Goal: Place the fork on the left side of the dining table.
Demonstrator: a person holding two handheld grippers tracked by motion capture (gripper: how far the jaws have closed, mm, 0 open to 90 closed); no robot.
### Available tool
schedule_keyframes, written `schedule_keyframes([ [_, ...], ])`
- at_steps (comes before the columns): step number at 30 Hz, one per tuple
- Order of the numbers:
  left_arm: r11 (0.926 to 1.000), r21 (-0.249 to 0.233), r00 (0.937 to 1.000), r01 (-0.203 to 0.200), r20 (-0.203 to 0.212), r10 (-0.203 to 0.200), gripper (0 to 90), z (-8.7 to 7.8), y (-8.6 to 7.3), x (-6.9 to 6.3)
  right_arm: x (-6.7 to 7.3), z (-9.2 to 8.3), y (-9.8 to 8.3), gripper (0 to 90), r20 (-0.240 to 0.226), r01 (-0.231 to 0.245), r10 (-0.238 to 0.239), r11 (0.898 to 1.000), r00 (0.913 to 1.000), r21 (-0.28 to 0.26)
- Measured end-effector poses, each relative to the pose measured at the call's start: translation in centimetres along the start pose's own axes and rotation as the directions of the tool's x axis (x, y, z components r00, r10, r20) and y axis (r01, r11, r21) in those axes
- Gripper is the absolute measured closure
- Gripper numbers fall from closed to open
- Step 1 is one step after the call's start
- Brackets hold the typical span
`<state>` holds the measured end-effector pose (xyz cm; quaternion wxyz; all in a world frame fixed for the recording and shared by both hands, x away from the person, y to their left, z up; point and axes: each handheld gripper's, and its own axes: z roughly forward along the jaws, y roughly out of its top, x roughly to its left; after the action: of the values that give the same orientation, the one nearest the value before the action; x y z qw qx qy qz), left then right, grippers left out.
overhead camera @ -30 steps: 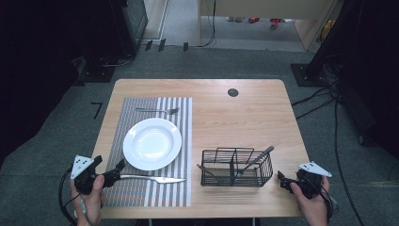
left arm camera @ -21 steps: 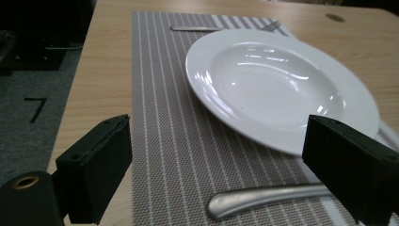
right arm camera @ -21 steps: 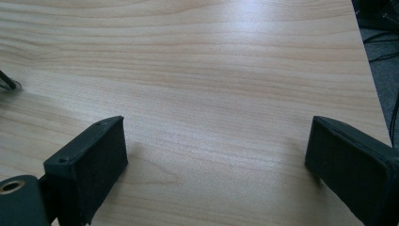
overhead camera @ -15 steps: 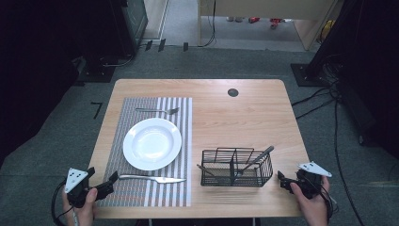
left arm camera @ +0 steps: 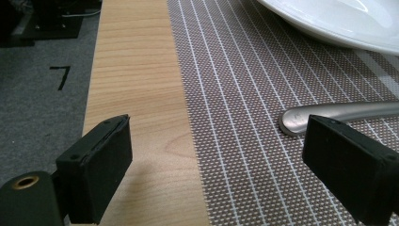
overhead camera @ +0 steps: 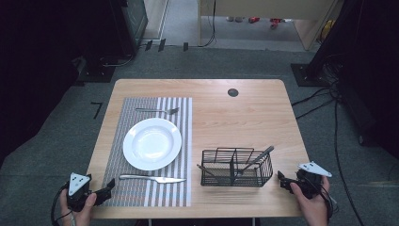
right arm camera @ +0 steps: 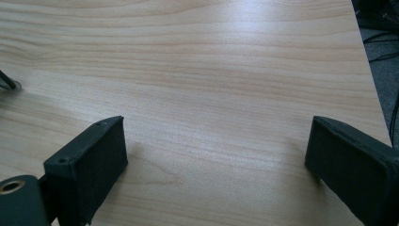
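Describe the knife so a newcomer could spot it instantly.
Start at the striped placemat on the left half of the wooden table. Below the white plate, along the mat's near edge, lies the knife, handle toward the left hand-held gripper. Unlike the fork beyond the plate, it has a plain blade, no tines.

Silver knife (overhead camera: 151,178) flat on striped placemat (overhead camera: 141,193), just below white plate (overhead camera: 152,143); blade apparently pointing right.

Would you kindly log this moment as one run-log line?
left gripper: open, near knife handle | right gripper: open, beside wire basket | plate: on placemat
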<state>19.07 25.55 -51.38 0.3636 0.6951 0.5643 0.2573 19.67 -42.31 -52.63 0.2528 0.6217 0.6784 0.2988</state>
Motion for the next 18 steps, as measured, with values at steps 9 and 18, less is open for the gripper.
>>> schedule_keyframes([
  [9, 0.9983, 0.049, 0.9991, -0.032, -0.026, 0.033, 9.1, 0.58, -0.3, -0.37, 0.0, 0.0, 0.0, 5.8, 0.0, 0.0, 0.0, 1.0, 1.0, 0.0],
  [18, 0.9969, 0.068, 0.9988, -0.039, -0.028, 0.041, 9.1, 0.85, -0.45, -0.56, 0.0, 0.0, -0.01, 5.8, 0.0, 0.0, 0.0, 1.0, 1.0, 0.0],
])
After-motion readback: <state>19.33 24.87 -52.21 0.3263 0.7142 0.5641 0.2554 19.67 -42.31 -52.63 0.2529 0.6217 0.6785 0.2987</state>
